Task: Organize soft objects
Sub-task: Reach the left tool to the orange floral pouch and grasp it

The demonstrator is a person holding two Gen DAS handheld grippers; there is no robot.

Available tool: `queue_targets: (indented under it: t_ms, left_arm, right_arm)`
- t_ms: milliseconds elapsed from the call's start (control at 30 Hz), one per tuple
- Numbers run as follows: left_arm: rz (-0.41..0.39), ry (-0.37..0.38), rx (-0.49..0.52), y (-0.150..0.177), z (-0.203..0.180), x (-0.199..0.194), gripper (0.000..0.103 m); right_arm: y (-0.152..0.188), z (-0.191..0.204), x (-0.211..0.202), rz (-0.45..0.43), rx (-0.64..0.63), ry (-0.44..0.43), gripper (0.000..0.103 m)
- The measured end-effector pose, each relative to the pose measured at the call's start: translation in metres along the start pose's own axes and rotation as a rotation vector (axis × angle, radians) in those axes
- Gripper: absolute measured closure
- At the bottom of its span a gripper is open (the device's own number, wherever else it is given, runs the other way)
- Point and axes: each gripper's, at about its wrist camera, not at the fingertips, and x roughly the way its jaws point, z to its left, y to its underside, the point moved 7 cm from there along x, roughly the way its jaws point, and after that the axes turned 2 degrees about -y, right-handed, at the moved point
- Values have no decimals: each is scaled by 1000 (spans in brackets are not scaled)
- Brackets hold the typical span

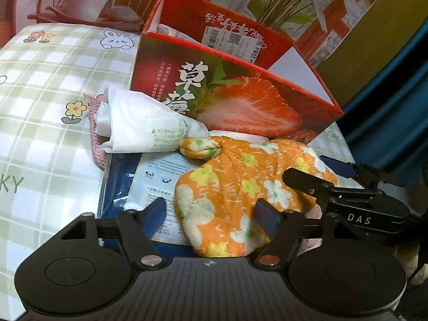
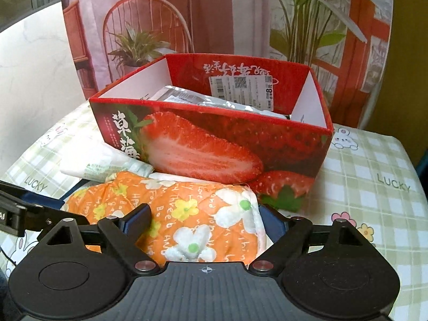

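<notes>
Dim, reddish, soft; fisheye-warped edges

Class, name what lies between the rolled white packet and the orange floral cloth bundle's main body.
In the left wrist view, the orange floral bundle's own knotted end and a printed flat pouch lie beside the white packet.

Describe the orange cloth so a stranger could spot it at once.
Find the red strawberry box on the checked tablecloth. Right in front of it lies a padded orange cloth, partly over a blue packet. Unlike the white bag beside it, it carries white and yellow flowers.

Home, checked bunny tablecloth (image 1: pixel 48 85), strawberry box (image 2: pixel 214 144)
</notes>
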Motion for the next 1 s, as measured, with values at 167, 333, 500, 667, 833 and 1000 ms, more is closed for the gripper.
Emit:
queue_targets:
  t_ms: [167, 333, 500, 667, 833, 1000]
  left_arm:
    - [-8, 3, 11, 2, -1, 4, 50]
    - [-50, -12, 24, -3, 1, -3, 74]
    - [-94, -21, 50, -7, -1, -9, 80]
    - [-122, -26, 59, -10, -1, -14, 82]
    - [-138, -24, 43, -12, 2, -17, 84]
    - [-172, -17, 50, -16, 1, -23, 86]
  right_arm:
    - [3, 0, 2, 6, 15, -17, 19]
    - [3, 0, 1, 3, 21, -27, 23]
    - [-1, -2, -4, -9, 23, -31, 39]
    - [-6, -6, -11, -22, 22, -34, 59]
    - [-11, -15, -21, -40, 36, -59, 75]
    - [-14, -18, -27, -48, 44, -84, 86]
